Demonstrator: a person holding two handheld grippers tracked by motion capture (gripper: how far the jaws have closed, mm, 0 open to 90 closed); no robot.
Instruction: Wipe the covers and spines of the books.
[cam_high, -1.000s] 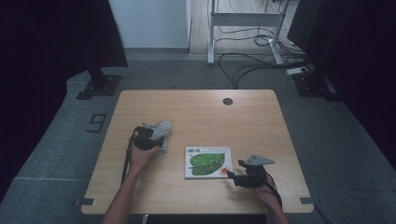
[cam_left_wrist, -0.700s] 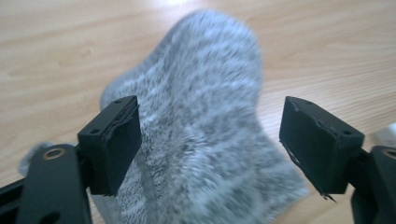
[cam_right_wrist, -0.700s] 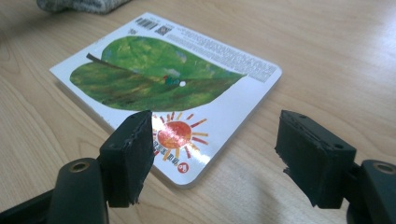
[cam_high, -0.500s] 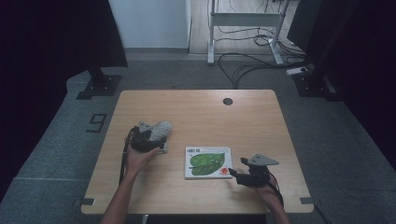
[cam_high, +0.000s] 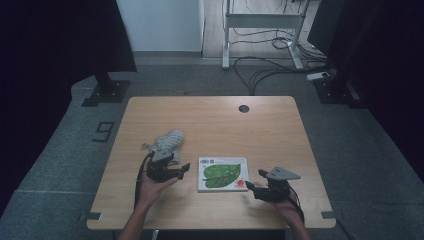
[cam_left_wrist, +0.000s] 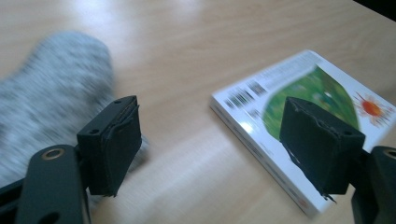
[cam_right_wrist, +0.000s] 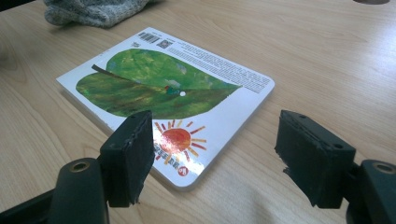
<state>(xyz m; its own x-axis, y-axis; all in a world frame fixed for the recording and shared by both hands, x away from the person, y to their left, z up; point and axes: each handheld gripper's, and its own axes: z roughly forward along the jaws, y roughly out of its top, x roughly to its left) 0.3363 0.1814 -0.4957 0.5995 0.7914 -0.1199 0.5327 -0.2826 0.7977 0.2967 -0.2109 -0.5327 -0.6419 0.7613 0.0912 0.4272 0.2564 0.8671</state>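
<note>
Book (cam_high: 222, 173) lies flat on the table (cam_high: 210, 120) a little toward 5 o'clock of centre, leaf cover up, sun at its near right corner. Sock (cam_high: 167, 141), grey and speckled, sits at about 10 o'clock from the book, well apart from it. My left tongs (cam_high: 182, 168) hover at the book's 9 o'clock, between sock and book, jaws spread wide with nothing between them. My right tongs (cam_high: 253, 181) sit at the book's 4 o'clock, jaws also spread and empty, pointing at the sun corner, the left jaw over that corner's edge in the right gripper view (cam_right_wrist: 212, 154).
</note>
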